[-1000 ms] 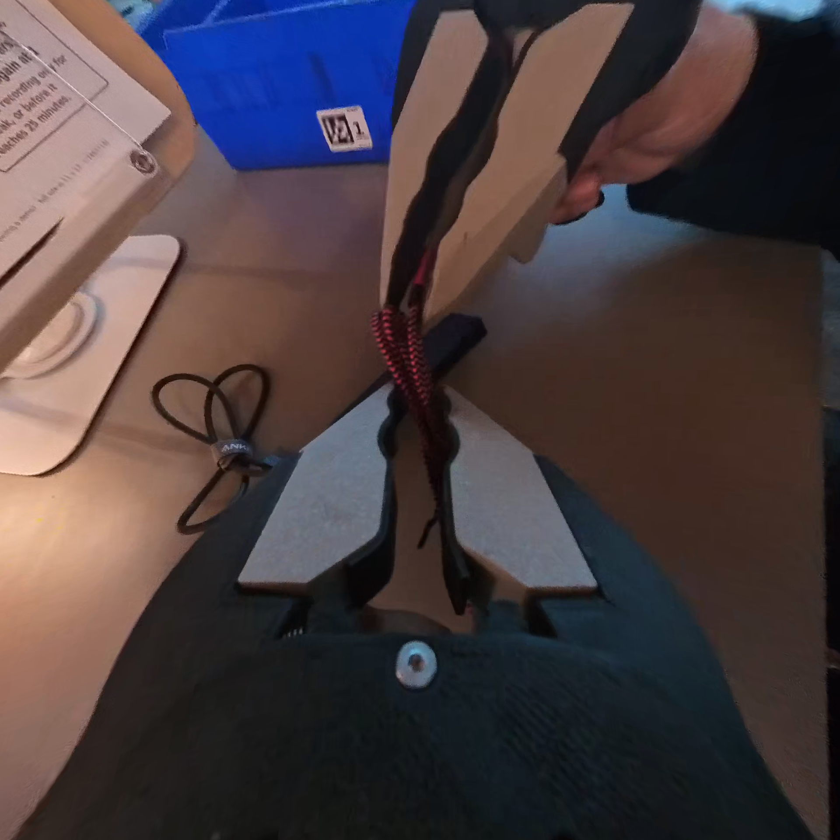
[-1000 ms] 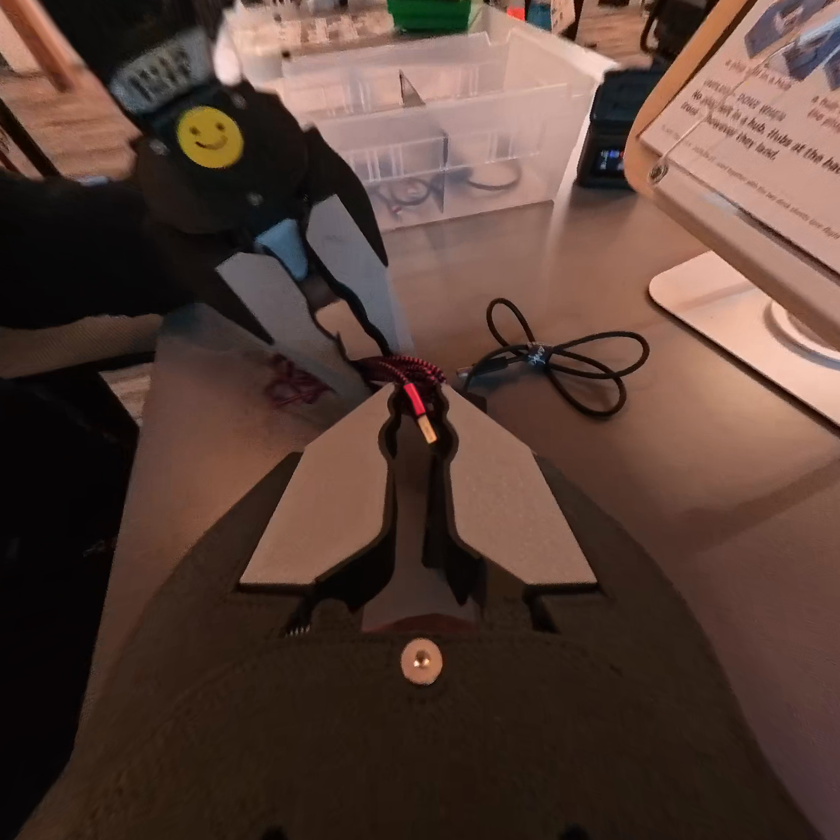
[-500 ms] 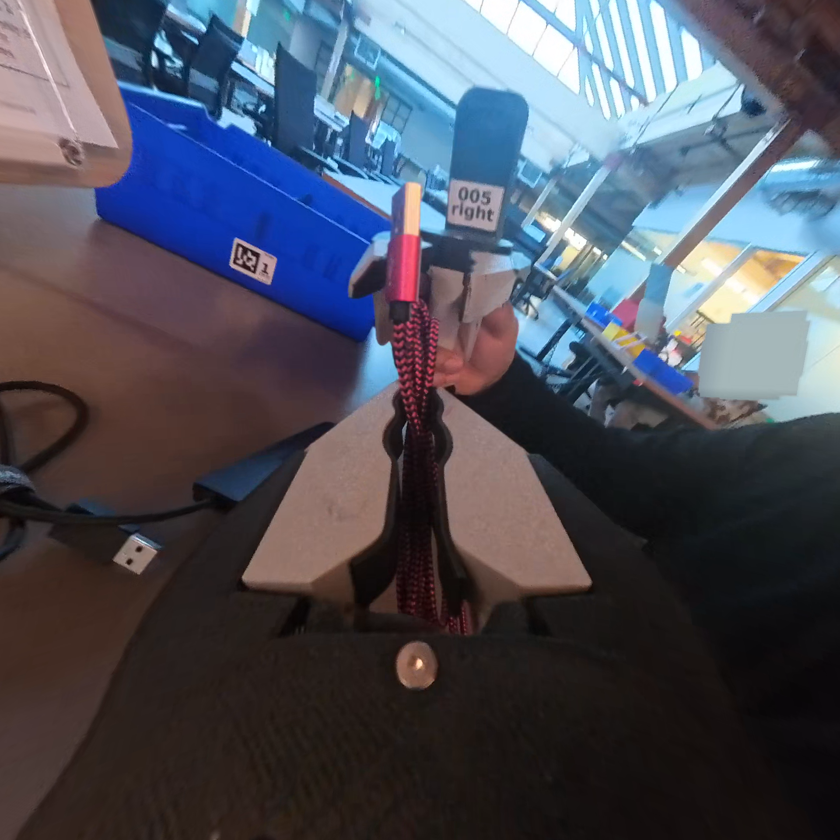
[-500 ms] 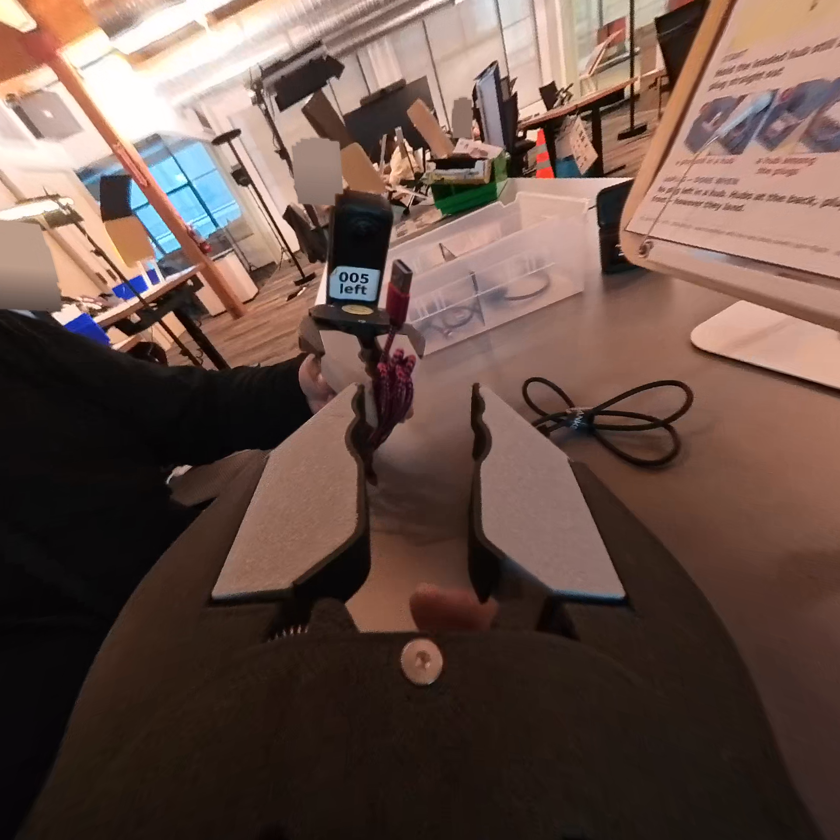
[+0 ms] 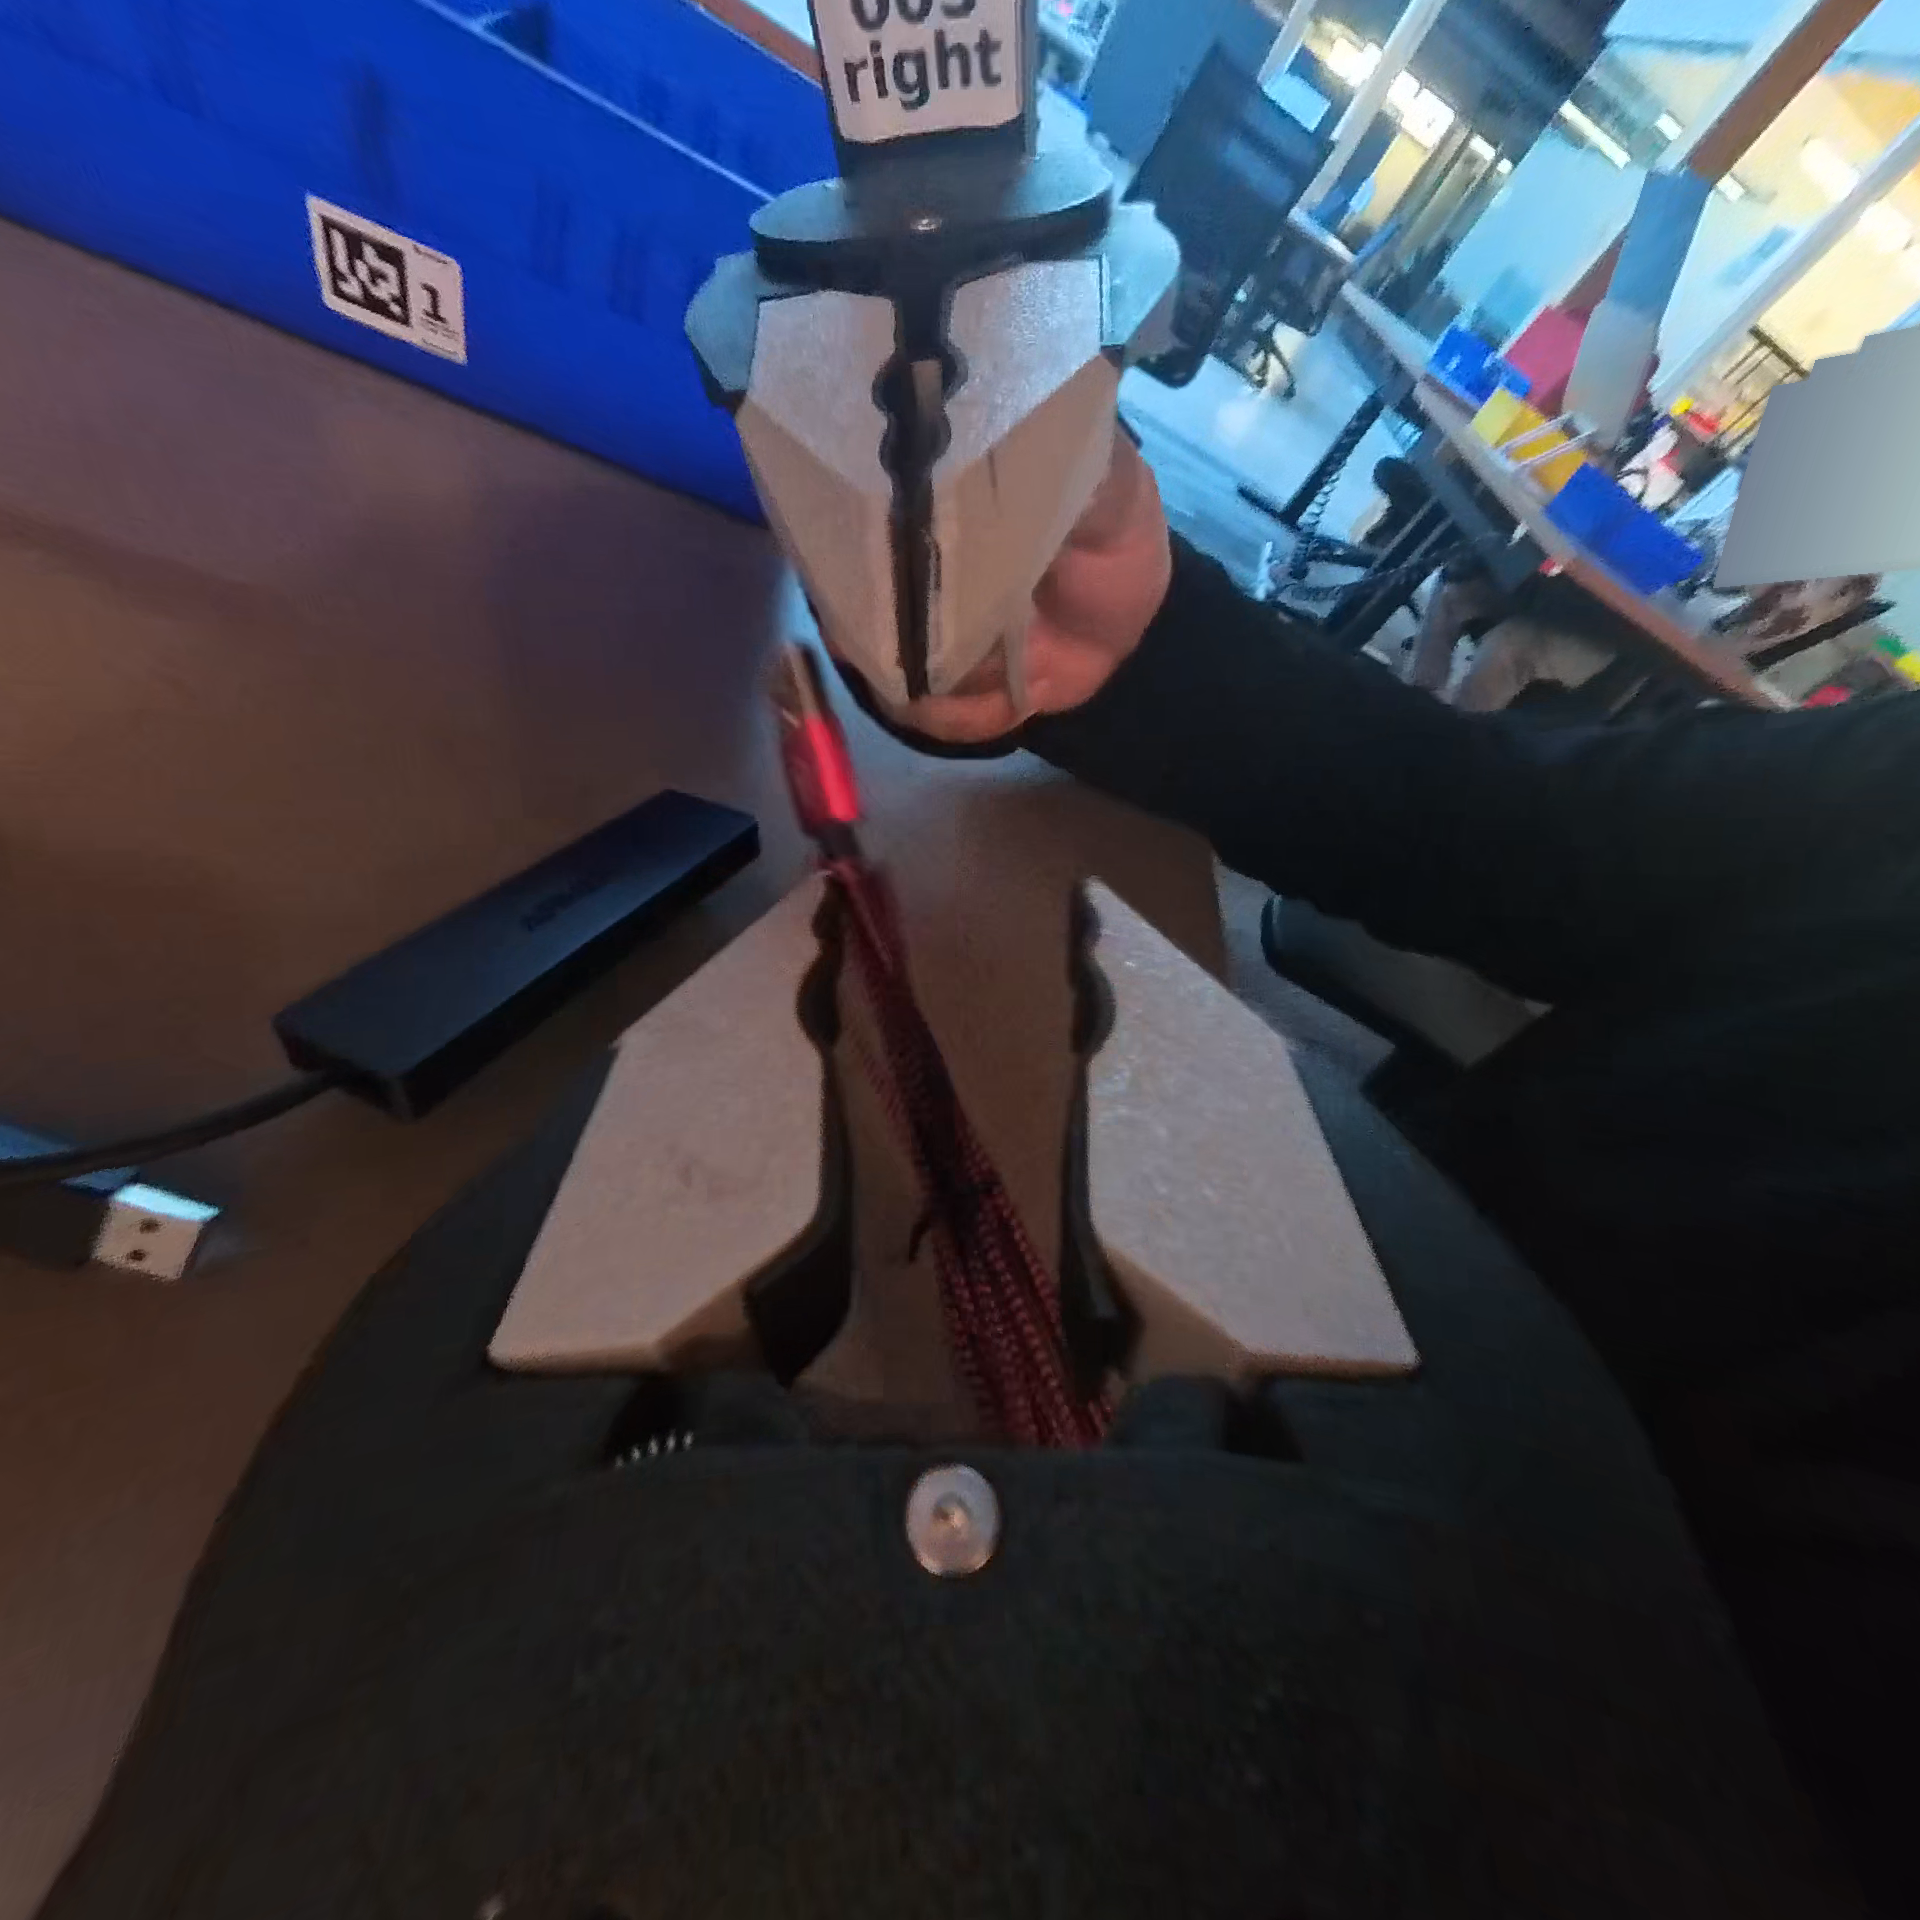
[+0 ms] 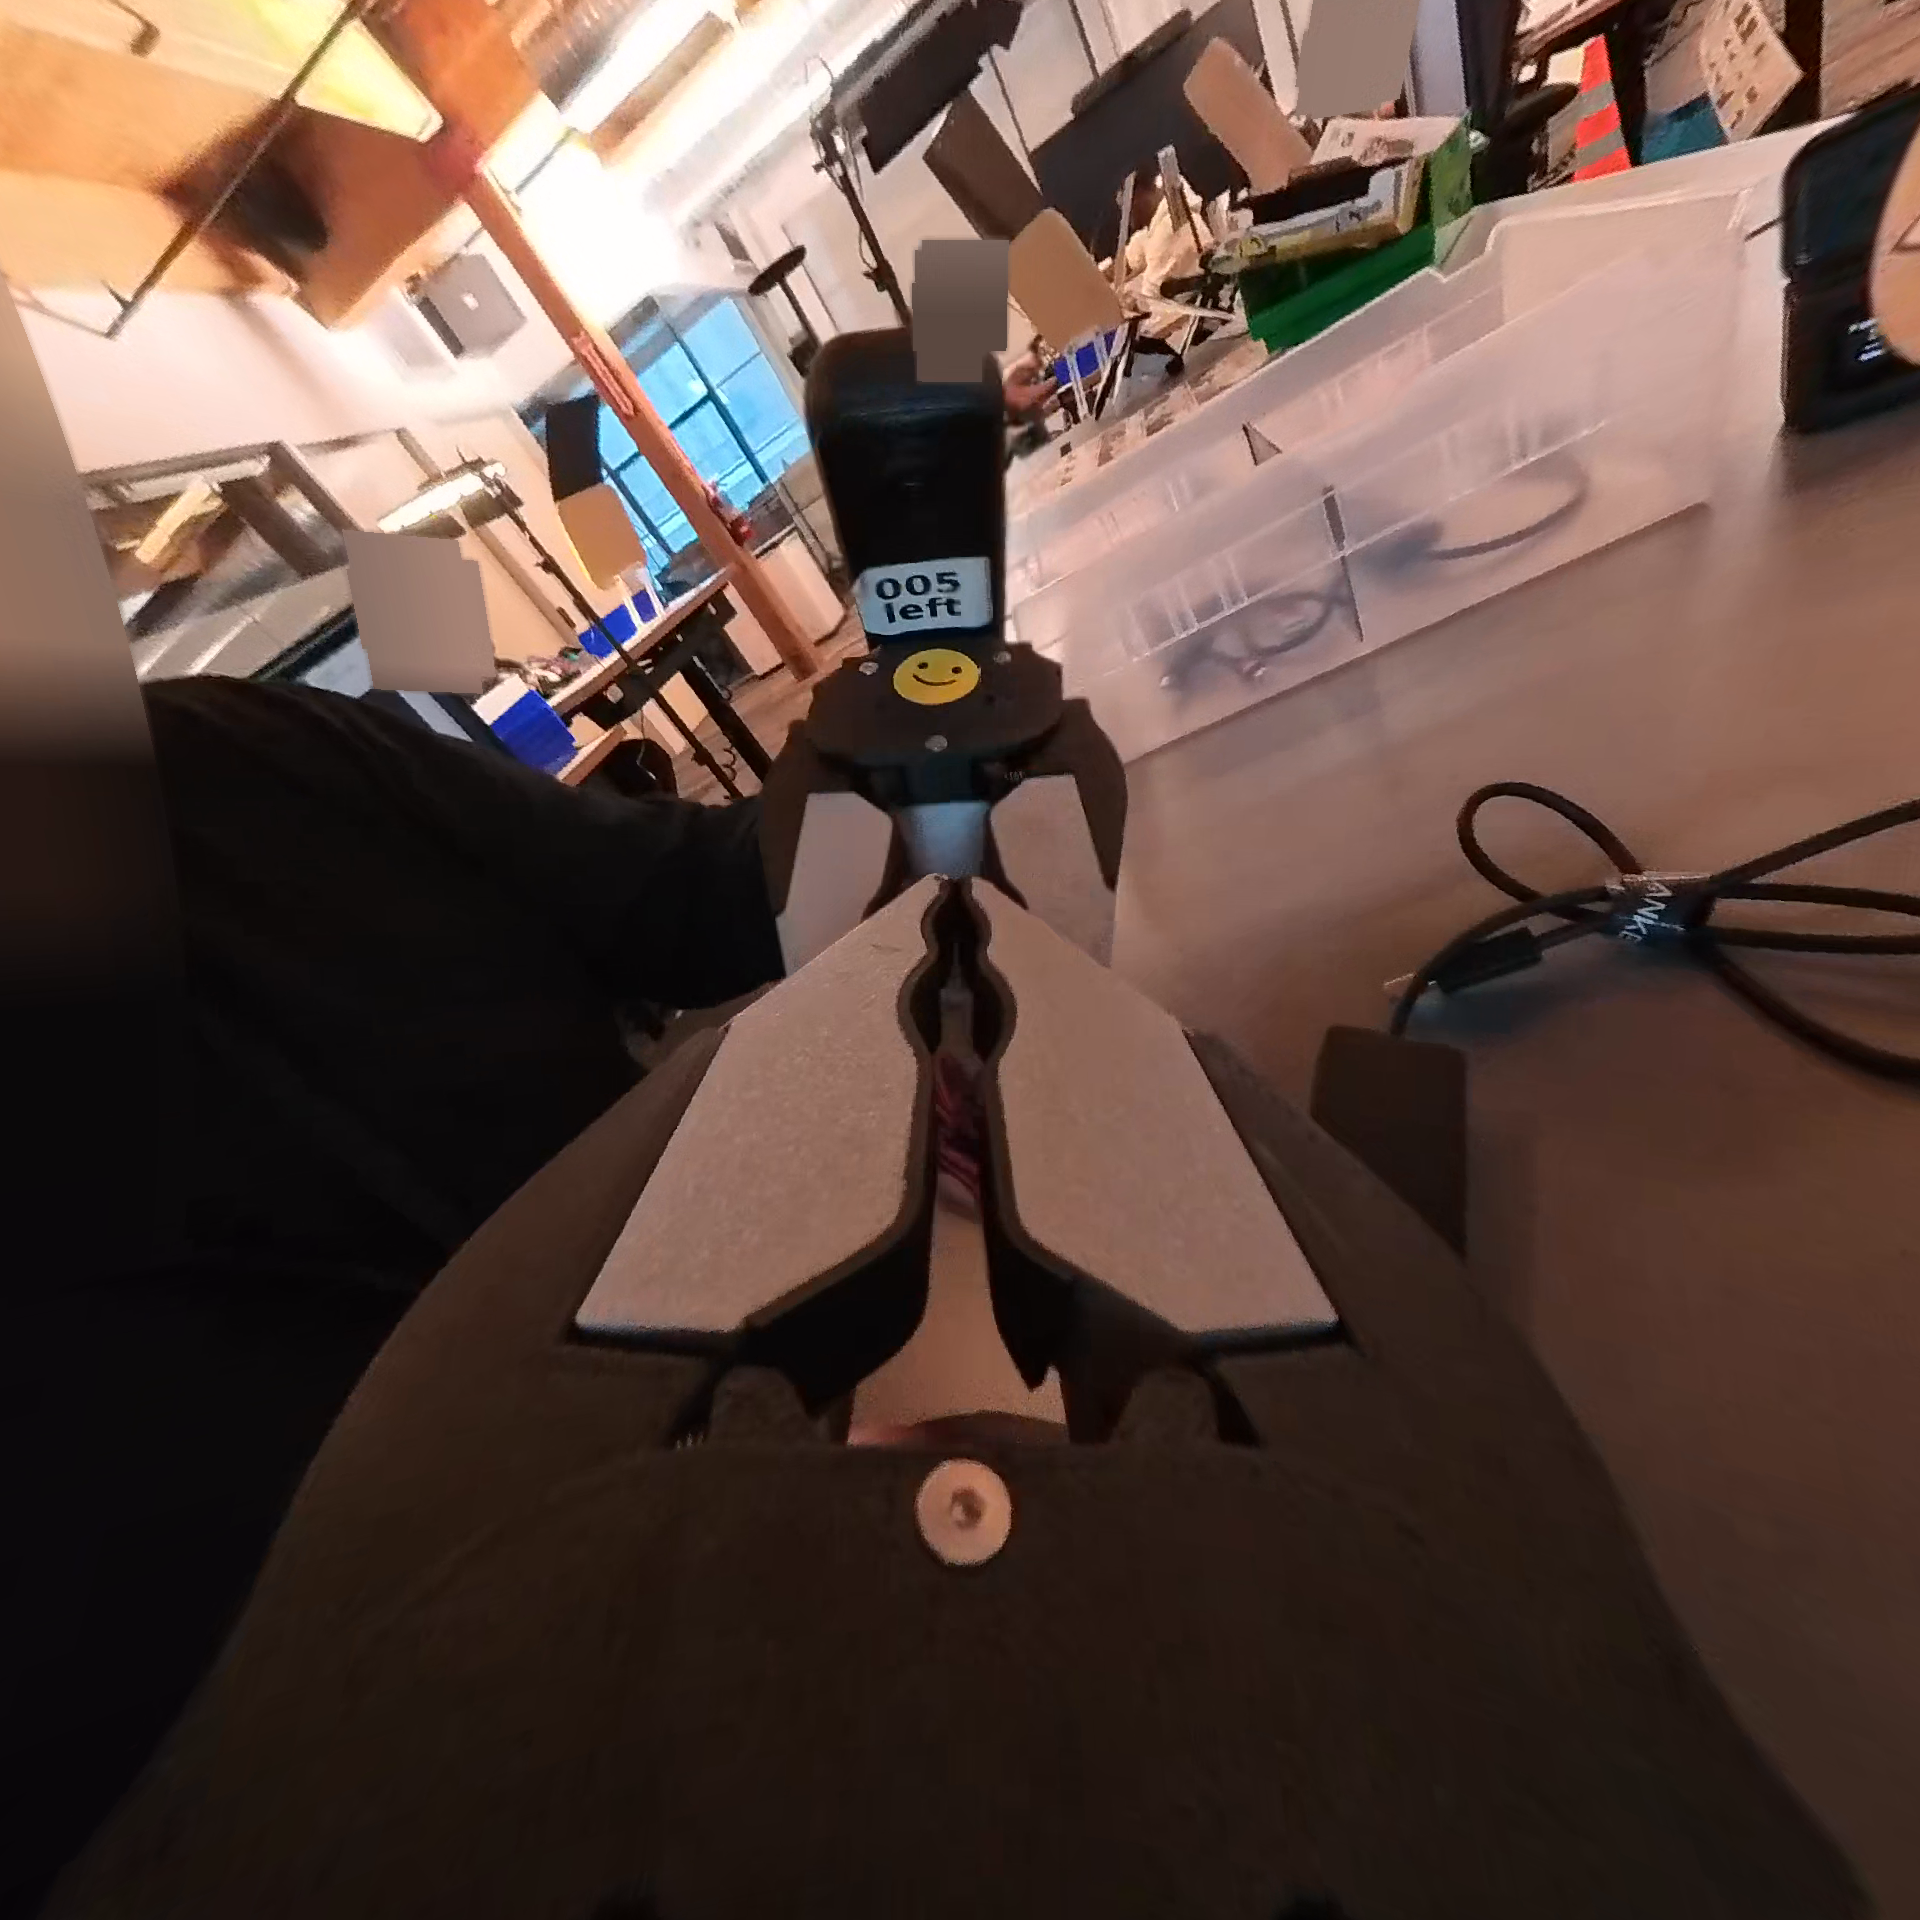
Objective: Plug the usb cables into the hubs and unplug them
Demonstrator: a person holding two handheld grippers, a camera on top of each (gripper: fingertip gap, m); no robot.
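Note:
A red braided USB cable (image 5: 935, 1122) runs between the fingers of my left gripper (image 5: 951, 914), which is open. The cable leans on the left finger. Its red plug (image 5: 816, 748) sticks up past the fingertips. My right gripper (image 5: 906, 675) faces me just above and to the right of the plug, jaws shut. In the right wrist view the right gripper (image 6: 948, 883) is shut, and the plug (image 6: 951, 1003) and the red cable show through the gap between its fingers. I cannot tell if it grips them. A black USB hub (image 5: 520, 935) lies on the table to the left.
The hub's own lead ends in a USB plug (image 5: 156, 1242) at the left edge. A blue bin (image 5: 364, 187) stands behind. A coiled black cable (image 6: 1662, 935), a clear plastic bin (image 6: 1455, 416) and a black device (image 6: 1839, 312) lie on the other side. Left tips to right tips: about 6 cm.
My left gripper has opened and let the red cable go loose. My right gripper has shut and come closer. The plug has tilted over to the left.

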